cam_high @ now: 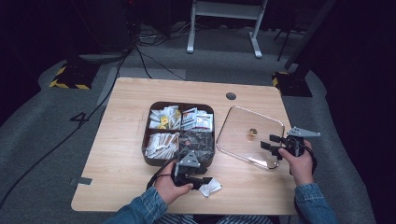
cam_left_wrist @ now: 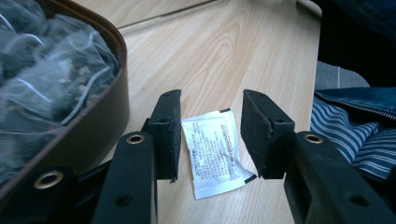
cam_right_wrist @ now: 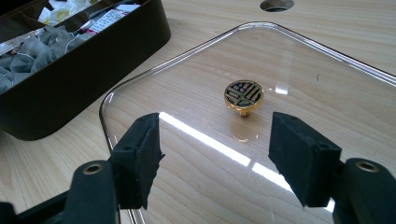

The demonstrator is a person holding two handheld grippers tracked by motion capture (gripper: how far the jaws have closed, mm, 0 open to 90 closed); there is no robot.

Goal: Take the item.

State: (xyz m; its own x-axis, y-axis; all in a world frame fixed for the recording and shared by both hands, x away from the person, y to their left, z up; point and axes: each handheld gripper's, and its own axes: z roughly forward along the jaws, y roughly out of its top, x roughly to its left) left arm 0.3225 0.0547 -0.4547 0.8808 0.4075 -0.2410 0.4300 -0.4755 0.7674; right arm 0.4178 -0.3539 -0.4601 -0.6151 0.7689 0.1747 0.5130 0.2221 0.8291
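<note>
Straddling the white sachet [cam_left_wrist: 215, 151] with jaws apart, the left gripper [cam_left_wrist: 210, 135] leaves it on the table [cam_left_wrist: 243, 51]; right gripper [cam_right_wrist: 215, 154] jaws gape toward the lid knob [cam_right_wrist: 243, 96].

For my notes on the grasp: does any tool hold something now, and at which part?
Nothing is held. The left tool stands open around the white sachet, which lies on the table. The right tool hovers open over the glass lid.

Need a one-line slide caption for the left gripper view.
Open left hand-held gripper straddling a white sachet on the wooden table, beside the brown tray.
</note>
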